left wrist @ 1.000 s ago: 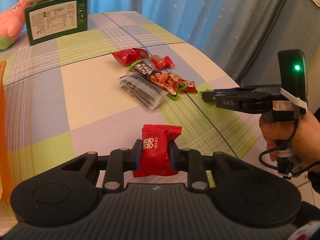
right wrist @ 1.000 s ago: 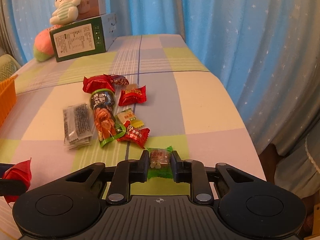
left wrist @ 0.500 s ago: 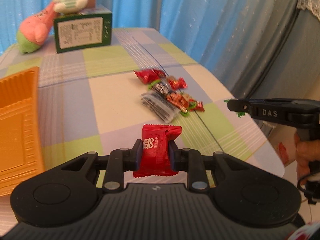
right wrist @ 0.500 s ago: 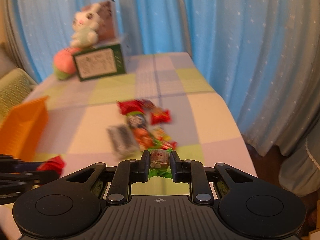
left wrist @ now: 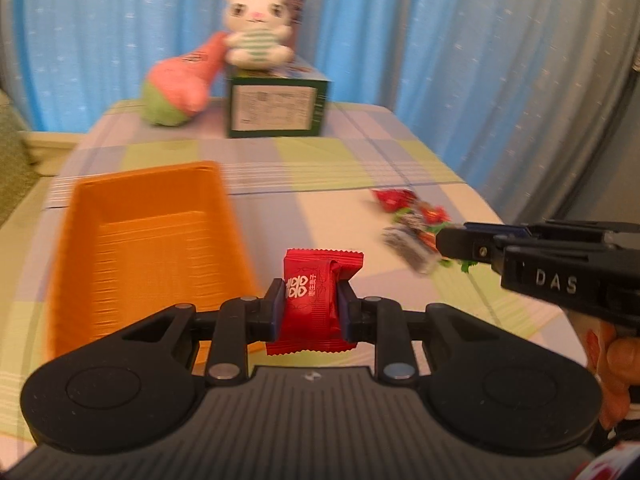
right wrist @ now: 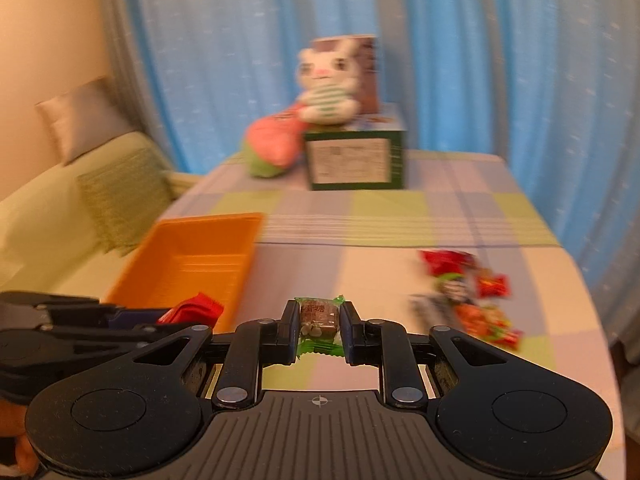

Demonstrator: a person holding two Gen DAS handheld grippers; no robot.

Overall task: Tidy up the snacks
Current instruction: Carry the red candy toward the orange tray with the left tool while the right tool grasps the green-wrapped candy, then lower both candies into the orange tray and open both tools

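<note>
Left wrist view: the left claw (left wrist: 311,307) is clamped on a red foil candy packet (left wrist: 316,300) with crimped, saw-toothed ends, held above the counter (left wrist: 312,208) and its plaid cloth of green, lilac and cream squares. A ribbed orange plastic tray (left wrist: 144,236) lies just to the left. The right claw (left wrist: 452,245) reaches in from the right, a green wrapper edge showing at its tip, near a blurred pile of snack packets (left wrist: 412,224).

Right wrist view: the right claw (right wrist: 319,330) pinches a small brown candy in a clear, green-edged wrapper (right wrist: 318,322). The left claw (right wrist: 160,314) with its red packet (right wrist: 196,307) sits beside the tray (right wrist: 192,260). A plush rabbit (right wrist: 328,84) sits on a green carton (right wrist: 354,158) at the far end.
</note>
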